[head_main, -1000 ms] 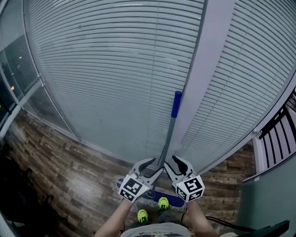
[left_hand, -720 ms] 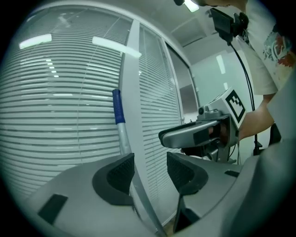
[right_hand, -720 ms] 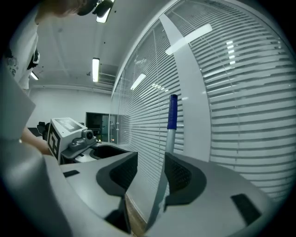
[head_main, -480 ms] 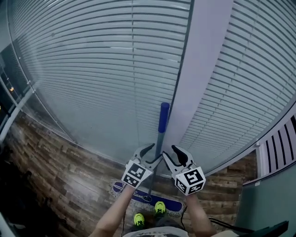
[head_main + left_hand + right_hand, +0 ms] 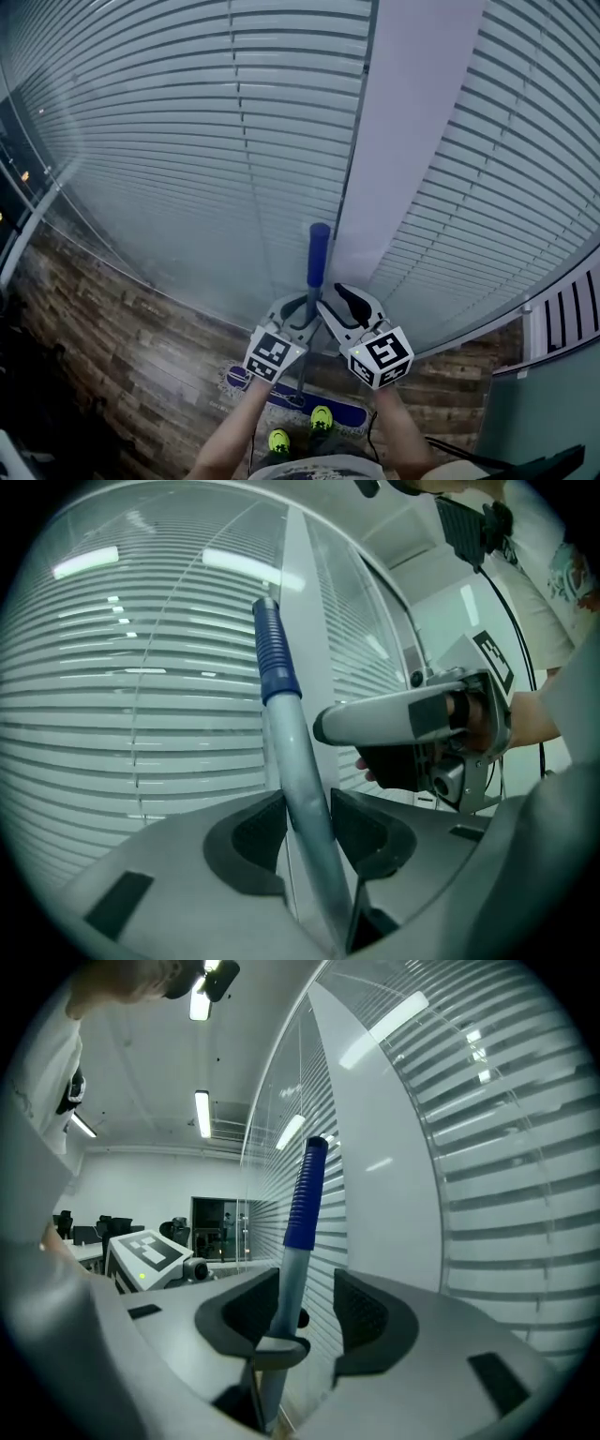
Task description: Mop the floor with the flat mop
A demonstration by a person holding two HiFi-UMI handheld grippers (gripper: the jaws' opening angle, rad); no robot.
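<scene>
The flat mop's grey pole with a blue grip (image 5: 318,251) stands upright in front of me. Its blue head (image 5: 349,412) lies on the wood floor by my feet. My left gripper (image 5: 302,313) has the pole (image 5: 302,789) between its pads; its jaws are closing and both pads touch it. My right gripper (image 5: 332,310) holds the same pole (image 5: 286,1288) from the other side at nearly the same height. In the left gripper view the right gripper (image 5: 412,716) reaches in from the right. The left gripper's marker cube (image 5: 145,1250) shows in the right gripper view.
A glass wall with horizontal blinds (image 5: 187,141) and a white pillar (image 5: 408,141) stand close ahead. Dark wood flooring (image 5: 112,356) runs below. My yellow-green shoes (image 5: 322,416) are next to the mop head. A slatted white panel (image 5: 562,314) is at the right.
Both grippers and the pole have shifted left in the head view, and the blue grip sits lower. The two grippers have drawn closer together on the pole.
</scene>
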